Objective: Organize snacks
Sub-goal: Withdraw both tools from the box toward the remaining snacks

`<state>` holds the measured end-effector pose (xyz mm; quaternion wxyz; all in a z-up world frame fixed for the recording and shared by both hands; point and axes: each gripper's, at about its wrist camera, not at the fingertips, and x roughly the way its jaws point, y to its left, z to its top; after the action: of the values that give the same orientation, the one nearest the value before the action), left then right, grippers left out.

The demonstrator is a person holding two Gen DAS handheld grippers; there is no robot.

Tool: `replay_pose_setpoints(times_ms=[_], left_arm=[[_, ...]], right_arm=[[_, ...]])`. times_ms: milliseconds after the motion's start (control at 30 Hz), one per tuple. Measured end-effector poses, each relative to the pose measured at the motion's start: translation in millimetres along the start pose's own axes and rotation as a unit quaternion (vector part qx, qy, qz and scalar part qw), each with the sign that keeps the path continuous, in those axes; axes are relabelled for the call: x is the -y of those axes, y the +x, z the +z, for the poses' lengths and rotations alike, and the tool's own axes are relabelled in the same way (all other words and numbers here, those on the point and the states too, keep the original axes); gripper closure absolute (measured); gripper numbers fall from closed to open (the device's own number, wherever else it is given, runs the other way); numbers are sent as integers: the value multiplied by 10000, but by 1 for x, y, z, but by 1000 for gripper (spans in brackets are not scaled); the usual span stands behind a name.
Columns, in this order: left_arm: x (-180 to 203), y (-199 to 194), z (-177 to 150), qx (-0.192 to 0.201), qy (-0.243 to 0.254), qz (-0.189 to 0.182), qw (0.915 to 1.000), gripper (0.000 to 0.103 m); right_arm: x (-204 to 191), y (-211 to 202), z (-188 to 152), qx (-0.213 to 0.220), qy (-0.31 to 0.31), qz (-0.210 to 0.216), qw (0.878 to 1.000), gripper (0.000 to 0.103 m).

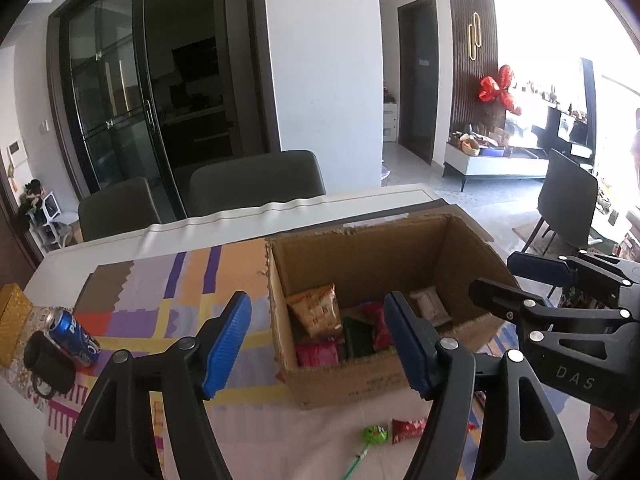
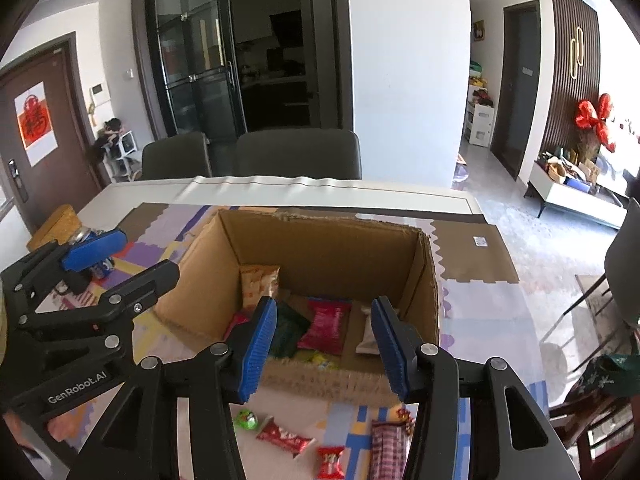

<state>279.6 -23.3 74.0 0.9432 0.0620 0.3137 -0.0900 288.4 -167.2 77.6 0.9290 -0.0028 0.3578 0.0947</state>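
- While both tools hover above the bench (image 1: 240, 224), the left tool (image 1: 320, 340) stands with jaws spread and nothing between them; a blue can (image 1: 74, 336) lies far to its left.
- Ahead of both tools sits the cardboard box (image 2: 320, 248), with several snack packets (image 2: 328, 328) inside.
- Jaws parted and empty, the right tool (image 2: 324, 352) hangs over the box's near wall; below it loose snacks (image 2: 284, 438) lie on the bench.

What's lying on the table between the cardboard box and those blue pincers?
Loose snacks: a green lollipop and red wrappers lie before the cardboard box, seen best in the right wrist view.
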Motion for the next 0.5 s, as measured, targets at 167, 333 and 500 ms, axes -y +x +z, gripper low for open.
replay_pose_setpoints(times_ms=[167,333,500], left_arm=[[3,-13,-12,-10,31,2,10000,34],[7,-21,-27,-56,110,-13,9999,33],[11,-24,-44,-189,139,-83,9997,33]], right_arm=[[-2,-13,-12,43,25,52,10000,53],[-5,-21,-26,7,1,66,10000,53],[-4,-21,-44,-146,91,79,9998,53]])
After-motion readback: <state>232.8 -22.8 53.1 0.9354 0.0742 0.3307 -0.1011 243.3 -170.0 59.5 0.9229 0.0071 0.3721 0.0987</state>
